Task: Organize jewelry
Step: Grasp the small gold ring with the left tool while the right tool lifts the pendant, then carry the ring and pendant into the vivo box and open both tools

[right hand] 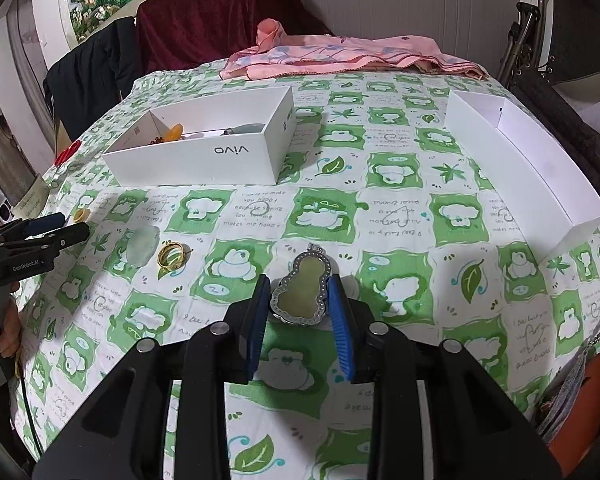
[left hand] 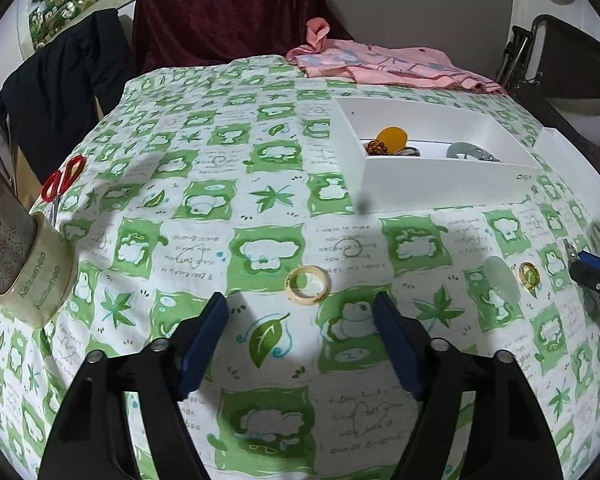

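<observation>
On the green-checked counter [right hand: 400,216] the gourd pendant [right hand: 301,288] lay lengthwise, clenched in the right gripper [right hand: 300,292], the white box [right hand: 204,156] far-left; the left gripper [left hand: 300,304] gaped empty.

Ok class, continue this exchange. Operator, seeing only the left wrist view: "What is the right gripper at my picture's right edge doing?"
Observer: The right gripper holds a gourd-shaped pendant between its fingers.
Operator: And the box at my far right, is anything in it?
Observer: The part of the right box that shows from the right wrist looks empty.
</observation>
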`<action>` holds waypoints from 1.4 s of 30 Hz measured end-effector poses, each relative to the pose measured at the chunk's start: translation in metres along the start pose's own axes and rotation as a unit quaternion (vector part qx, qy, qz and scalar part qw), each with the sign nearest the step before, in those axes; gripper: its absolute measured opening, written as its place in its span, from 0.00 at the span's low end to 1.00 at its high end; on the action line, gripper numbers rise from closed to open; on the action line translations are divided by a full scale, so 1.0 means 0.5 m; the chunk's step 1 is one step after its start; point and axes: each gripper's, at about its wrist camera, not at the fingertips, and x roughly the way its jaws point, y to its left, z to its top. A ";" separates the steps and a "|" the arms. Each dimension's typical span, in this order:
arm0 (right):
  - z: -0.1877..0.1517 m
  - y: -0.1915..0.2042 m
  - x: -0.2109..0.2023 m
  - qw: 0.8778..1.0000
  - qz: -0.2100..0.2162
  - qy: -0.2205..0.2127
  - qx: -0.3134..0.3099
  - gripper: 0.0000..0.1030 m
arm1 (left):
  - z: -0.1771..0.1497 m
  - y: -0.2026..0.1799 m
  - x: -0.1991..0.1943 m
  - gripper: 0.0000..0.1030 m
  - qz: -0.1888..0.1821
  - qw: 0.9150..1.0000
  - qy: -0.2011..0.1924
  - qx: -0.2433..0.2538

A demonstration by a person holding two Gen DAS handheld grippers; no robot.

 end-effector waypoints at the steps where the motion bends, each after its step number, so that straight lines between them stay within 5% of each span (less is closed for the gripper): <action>1: 0.000 0.000 0.000 1.000 0.000 0.000 0.000 0.28 | 0.001 -0.002 0.001 0.65 -0.001 1.000 0.000 0.000; 10: 0.000 0.000 0.000 1.000 -0.001 0.000 -0.001 0.28 | 0.009 -0.013 0.004 0.50 -0.006 1.000 -0.005 0.010; 16: 0.000 0.001 0.000 1.000 -0.001 0.000 -0.001 0.28 | 0.009 -0.020 0.001 0.21 -0.015 1.000 -0.010 0.019; 29: -0.001 -0.003 -0.004 1.000 0.002 -0.005 0.004 0.28 | 0.007 0.015 -0.024 0.21 -0.043 0.998 -0.031 -0.025; 42: -0.008 -0.007 -0.050 0.998 0.033 -0.059 0.007 0.28 | 0.001 0.018 -0.041 0.21 -0.040 0.998 -0.042 -0.027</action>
